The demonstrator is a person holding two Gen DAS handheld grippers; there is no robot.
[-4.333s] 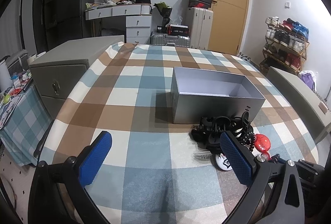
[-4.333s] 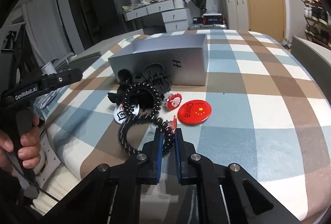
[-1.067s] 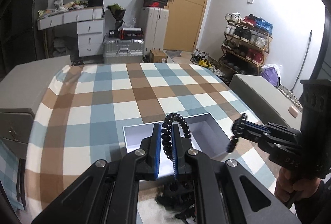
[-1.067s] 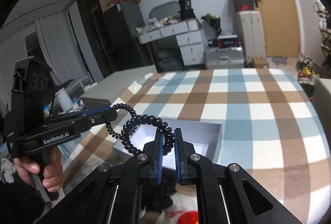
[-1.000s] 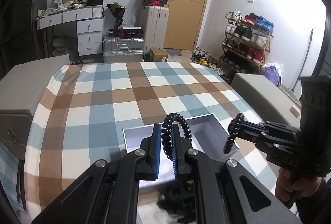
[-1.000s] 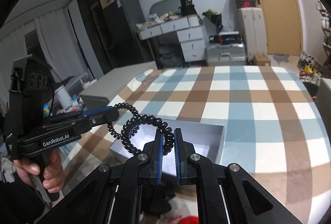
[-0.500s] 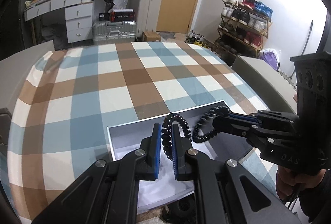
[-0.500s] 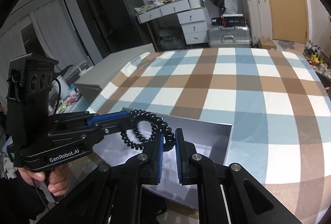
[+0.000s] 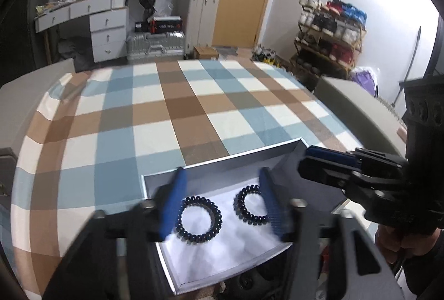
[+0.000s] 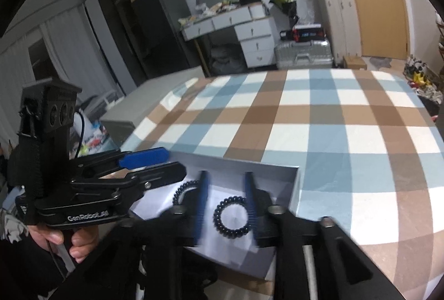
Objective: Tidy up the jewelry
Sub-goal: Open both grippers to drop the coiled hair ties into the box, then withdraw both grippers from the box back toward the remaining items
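Both the left gripper (image 9: 222, 200) and the right gripper (image 10: 224, 203) hung with jaws spread wide and empty over the grey box (image 9: 222, 161), one black coil hair tie (image 9: 199, 220) below each (image 10: 231, 216).

Two black spiral hair ties (image 9: 199, 219) (image 9: 251, 204) lie flat—side by side—in the grey box (image 9: 222, 161).

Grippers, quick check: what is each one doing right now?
Left gripper: open, holding nothing; a black spiral hair tie lies in the grey box below.
Right gripper: open, empty; the other hair tie lies in the box.
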